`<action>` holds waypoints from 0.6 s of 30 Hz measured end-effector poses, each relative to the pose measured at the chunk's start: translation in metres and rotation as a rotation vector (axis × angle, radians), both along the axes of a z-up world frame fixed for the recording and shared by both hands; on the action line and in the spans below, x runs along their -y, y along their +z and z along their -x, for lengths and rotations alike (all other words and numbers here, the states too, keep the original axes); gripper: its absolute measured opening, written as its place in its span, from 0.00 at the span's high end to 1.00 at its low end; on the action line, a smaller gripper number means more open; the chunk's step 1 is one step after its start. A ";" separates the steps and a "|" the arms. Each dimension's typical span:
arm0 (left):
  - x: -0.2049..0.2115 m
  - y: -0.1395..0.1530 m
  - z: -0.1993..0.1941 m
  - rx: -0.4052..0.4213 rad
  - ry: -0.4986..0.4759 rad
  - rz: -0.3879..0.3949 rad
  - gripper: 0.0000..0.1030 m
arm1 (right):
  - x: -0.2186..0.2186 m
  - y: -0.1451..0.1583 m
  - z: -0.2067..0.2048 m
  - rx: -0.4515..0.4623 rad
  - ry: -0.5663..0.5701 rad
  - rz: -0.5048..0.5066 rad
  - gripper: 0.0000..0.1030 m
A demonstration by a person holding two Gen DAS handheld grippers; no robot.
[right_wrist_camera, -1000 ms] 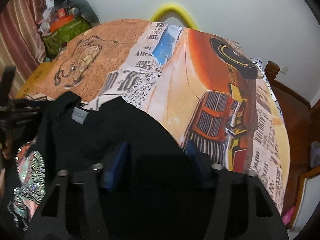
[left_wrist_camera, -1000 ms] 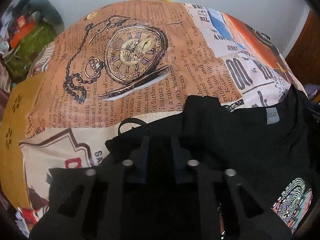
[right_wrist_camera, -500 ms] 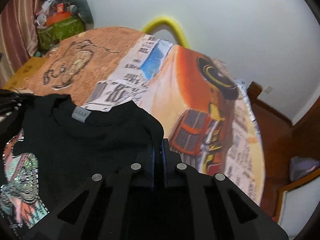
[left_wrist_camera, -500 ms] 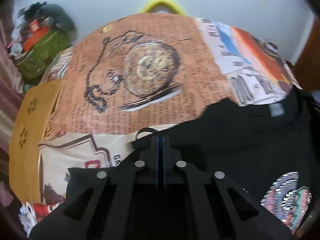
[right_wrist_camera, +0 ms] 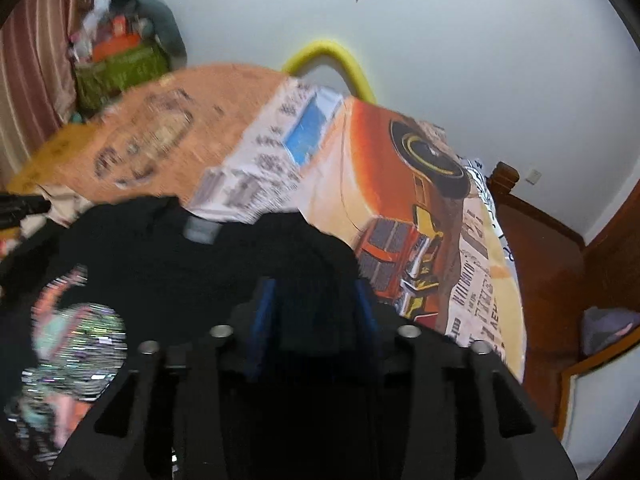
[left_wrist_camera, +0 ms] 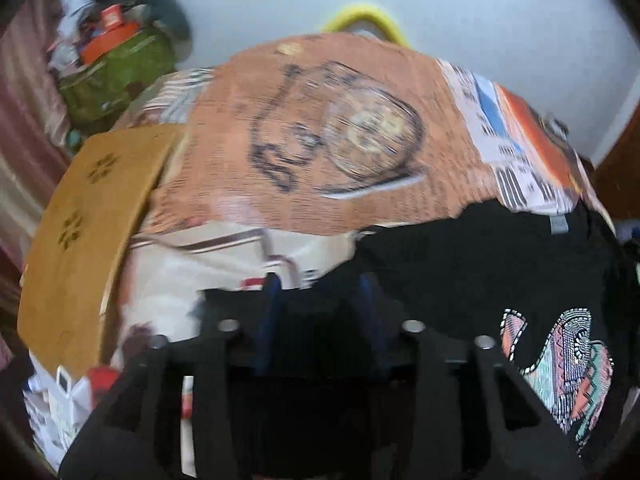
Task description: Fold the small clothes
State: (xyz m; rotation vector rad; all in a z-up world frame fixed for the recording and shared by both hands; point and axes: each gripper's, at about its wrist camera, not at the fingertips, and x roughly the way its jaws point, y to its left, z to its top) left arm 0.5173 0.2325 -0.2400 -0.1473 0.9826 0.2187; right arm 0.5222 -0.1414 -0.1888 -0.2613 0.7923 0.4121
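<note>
Black shirt (right_wrist_camera: pixel 224 264) lies spread on the printed bedspread (left_wrist_camera: pixel 320 184), collar away from me, sequin graphic up, probably flattened ready for folding. My left gripper (left_wrist_camera: pixel 320 292) sits at its left shoulder edge, my right gripper (right_wrist_camera: pixel 314 300) at the right shoulder; both sets of jaws are opening, dark cloth between them, no pinch that I can make out. Yellow hoop (right_wrist_camera: pixel 332 60) leans by the wall.

matt black cloth shirt (left_wrist_camera: pixel 472 264), sequinned glittery patch (right_wrist_camera: pixel 76 344), printed cloth bedspread (left_wrist_camera: pixel 320 128)
</note>
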 end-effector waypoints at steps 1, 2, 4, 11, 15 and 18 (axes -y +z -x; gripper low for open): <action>-0.007 0.004 0.007 0.005 0.014 0.005 0.53 | 0.000 0.004 0.006 0.012 -0.010 -0.027 0.58; -0.016 0.007 0.014 0.008 0.030 0.012 0.50 | 0.001 0.010 0.013 0.015 -0.002 -0.047 0.56; -0.034 0.011 0.031 0.007 0.063 0.030 0.47 | 0.002 0.017 0.026 0.026 0.007 -0.073 0.51; -0.081 -0.013 0.075 -0.062 0.154 0.132 0.43 | 0.017 0.022 0.067 0.017 0.008 -0.163 0.43; -0.091 -0.038 0.085 -0.115 0.178 0.204 0.43 | 0.025 0.010 0.084 -0.007 -0.007 -0.151 0.43; -0.088 -0.050 0.083 -0.130 0.168 0.250 0.43 | 0.029 -0.002 0.091 -0.027 -0.011 -0.121 0.43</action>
